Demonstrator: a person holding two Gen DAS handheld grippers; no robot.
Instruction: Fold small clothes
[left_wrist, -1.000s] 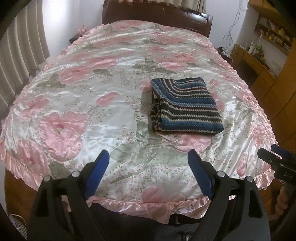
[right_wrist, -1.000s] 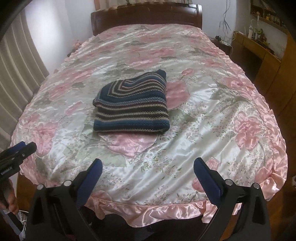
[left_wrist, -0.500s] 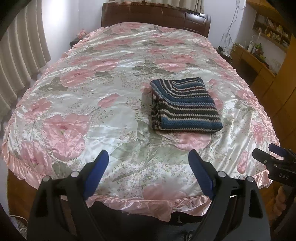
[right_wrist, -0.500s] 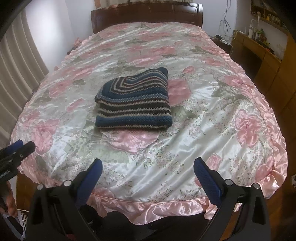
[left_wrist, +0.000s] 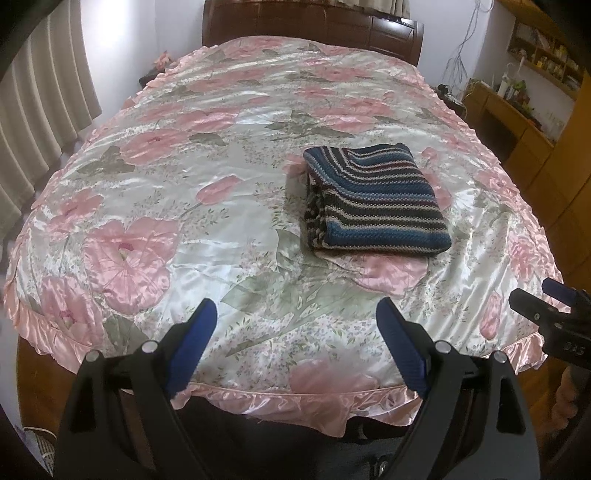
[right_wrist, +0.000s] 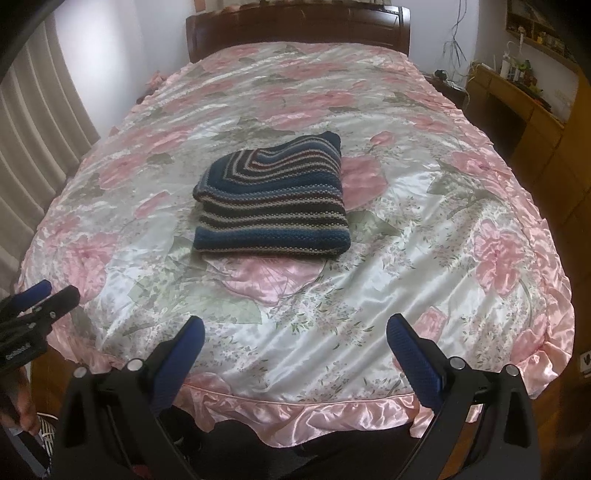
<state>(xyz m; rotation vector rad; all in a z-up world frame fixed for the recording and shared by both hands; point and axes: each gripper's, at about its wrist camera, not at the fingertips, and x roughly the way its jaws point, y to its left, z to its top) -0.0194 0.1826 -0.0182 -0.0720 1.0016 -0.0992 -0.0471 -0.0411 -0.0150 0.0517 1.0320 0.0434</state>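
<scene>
the striped knit garment (left_wrist: 373, 201) lies folded into a neat rectangle on the bed, right of centre in my left wrist view and just left of centre in my right wrist view (right_wrist: 271, 206). its stripes run dark blue, black and cream, and the thick folded edge faces the bottom of both frames. it rests on a shiny satin bedspread (left_wrist: 184, 206) printed with big pink flowers, with a ruffled pink hem along the near edge. nothing touches the garment.

my left gripper (left_wrist: 297, 341) hangs over the near hem at the bottom of its frame, fingers (left_wrist: 192, 341) spread wide with nothing between them. my right gripper (right_wrist: 295, 354) sits the same way, blue fingers (right_wrist: 412, 354) released and well apart from the garment. each gripper shows at the side edge of the other's view.

a dark wooden headboard (right_wrist: 295, 29) closes the top of the frame, curtains (left_wrist: 40, 122) hang at the left, and wooden cabinets (left_wrist: 546, 147) stand at the right.
</scene>
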